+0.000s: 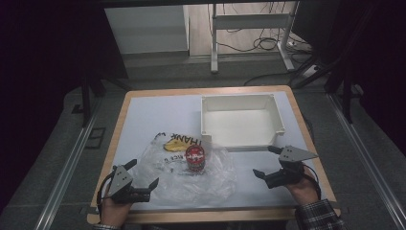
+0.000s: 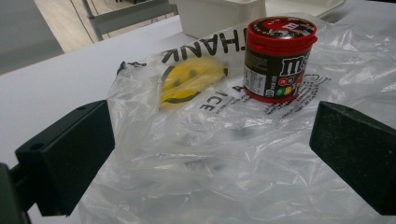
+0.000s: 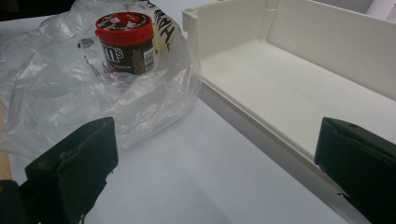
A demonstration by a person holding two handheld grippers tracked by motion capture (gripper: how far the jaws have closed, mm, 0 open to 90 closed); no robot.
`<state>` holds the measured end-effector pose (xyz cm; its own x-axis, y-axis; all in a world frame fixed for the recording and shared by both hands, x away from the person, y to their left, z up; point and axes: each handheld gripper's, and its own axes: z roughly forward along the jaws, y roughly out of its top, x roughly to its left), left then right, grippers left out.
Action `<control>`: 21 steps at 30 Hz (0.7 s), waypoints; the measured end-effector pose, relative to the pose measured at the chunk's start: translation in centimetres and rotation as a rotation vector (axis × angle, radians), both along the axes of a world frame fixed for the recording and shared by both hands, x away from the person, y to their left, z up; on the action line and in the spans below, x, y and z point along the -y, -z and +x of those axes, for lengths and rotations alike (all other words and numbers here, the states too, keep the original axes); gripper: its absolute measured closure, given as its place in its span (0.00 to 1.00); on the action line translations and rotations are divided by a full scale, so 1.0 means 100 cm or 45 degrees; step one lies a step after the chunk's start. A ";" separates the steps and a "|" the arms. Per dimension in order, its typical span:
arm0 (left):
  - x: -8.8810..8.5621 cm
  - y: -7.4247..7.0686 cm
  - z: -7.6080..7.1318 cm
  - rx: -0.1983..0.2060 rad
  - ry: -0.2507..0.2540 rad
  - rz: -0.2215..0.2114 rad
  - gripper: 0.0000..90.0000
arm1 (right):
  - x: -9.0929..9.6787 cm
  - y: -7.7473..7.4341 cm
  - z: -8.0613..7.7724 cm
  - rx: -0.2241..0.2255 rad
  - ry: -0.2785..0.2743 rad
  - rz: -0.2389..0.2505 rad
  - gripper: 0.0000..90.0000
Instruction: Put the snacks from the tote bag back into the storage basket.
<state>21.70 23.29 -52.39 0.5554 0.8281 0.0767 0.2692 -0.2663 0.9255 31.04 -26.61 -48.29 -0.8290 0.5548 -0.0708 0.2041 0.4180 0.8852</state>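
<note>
Both your hand-held grippers, left [image 1: 142, 175] and right [image 1: 268, 162], were open and empty; the jar [image 1: 195, 158] (upright on the bag [image 1: 163, 167]) sat at your twelve o'clock — squeezing squarely below the lid looked wisest.

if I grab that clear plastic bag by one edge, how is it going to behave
The plastic bag looks thin and crumpled, so it would probably drape limply and slip. The candy jar stands upright on it, so pulling the film would likely drag or tip the jar.
</note>
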 end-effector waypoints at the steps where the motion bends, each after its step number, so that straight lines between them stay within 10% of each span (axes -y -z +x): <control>1: 0.000 0.000 0.000 0.000 0.000 0.000 0.00 | 0.000 0.000 0.000 0.002 0.001 -0.001 0.00; 21: 0.001 0.001 0.000 0.008 -0.006 0.023 0.00 | -0.012 0.001 0.000 -0.010 -0.043 -0.006 0.00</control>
<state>21.73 23.14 -52.48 0.5506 0.8293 0.0951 0.2651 -0.2817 0.9222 31.05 -25.40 -48.44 -0.8476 0.5264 -0.0663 0.1972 0.4285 0.8817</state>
